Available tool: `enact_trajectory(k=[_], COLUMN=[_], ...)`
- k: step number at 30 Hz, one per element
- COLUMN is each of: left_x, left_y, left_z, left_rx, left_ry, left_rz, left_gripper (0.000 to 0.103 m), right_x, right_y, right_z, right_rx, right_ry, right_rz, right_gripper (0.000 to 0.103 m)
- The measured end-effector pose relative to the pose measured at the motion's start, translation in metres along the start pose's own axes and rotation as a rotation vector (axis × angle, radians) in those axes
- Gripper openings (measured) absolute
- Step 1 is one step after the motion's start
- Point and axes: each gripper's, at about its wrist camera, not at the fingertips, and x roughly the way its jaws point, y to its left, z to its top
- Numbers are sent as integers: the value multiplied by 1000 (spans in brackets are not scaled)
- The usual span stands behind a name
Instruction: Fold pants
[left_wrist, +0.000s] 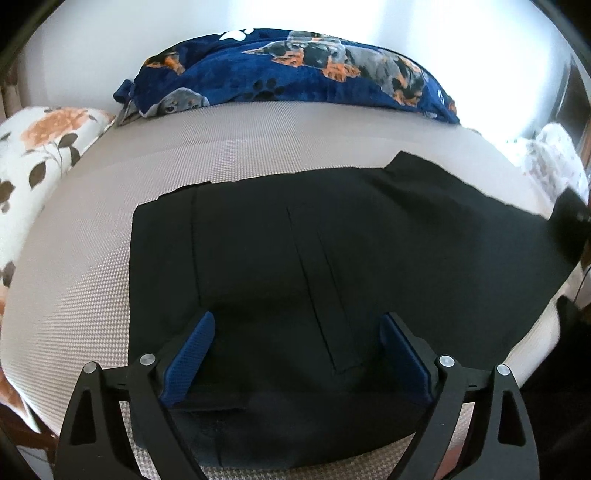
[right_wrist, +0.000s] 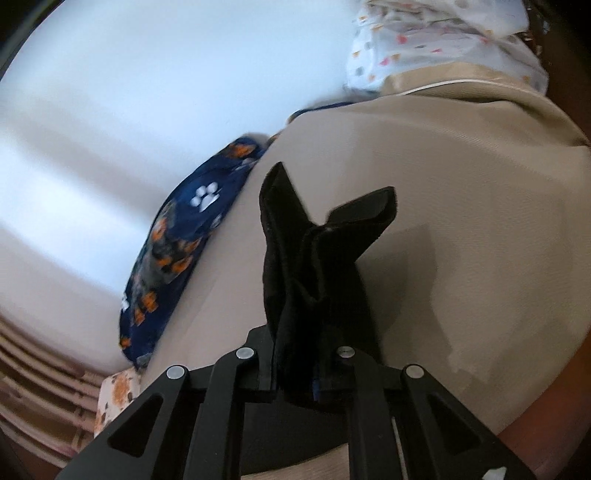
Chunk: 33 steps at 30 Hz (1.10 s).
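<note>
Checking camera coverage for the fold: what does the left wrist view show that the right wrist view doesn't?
Left wrist only: the black pants spread flat on the beige bed cover, the left gripper open above them with nothing between its blue pads, and a floral pillow at left.

Right wrist only: the right gripper shut on a bunched end of the pants, raised off the bed, plus a white spotted cloth at the far corner.

Both: the pants, the bed cover, the navy dog-print blanket and the pale wall.
</note>
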Motion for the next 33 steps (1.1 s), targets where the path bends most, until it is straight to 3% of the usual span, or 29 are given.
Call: enact_trajectory(k=[16, 33], left_x=[1, 1], left_y=[-3, -5], left_z=[-1, -1], left_rx=[17, 34], left_ry=[-1, 6], left_rz=[20, 31], left_gripper=[91, 95], right_x=[59, 87], right_y=[76, 88], right_z=[-81, -120], right_rx=[-69, -76], right_ry=[216, 326], right_rz=[103, 129], right_gripper=[12, 12])
